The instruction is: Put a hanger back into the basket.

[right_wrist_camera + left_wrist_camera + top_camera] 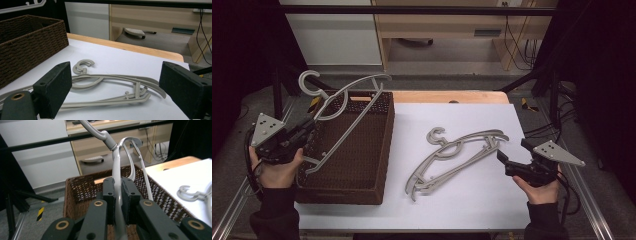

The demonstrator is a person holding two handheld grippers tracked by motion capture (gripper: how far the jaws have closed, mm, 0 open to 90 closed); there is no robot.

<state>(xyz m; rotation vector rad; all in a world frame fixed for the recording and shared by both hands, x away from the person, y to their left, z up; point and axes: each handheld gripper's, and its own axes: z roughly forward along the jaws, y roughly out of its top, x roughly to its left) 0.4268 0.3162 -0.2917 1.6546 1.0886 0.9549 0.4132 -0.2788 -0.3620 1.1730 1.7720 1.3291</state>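
Between the fingers [109,195], hanger's [116,172] arm half-hidden

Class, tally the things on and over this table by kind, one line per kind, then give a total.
Grey hangers: 2 (held hanger, hanger on the table)
Brown woven basket: 1
Handheld grippers: 2 (left gripper, right gripper)
Total: 5
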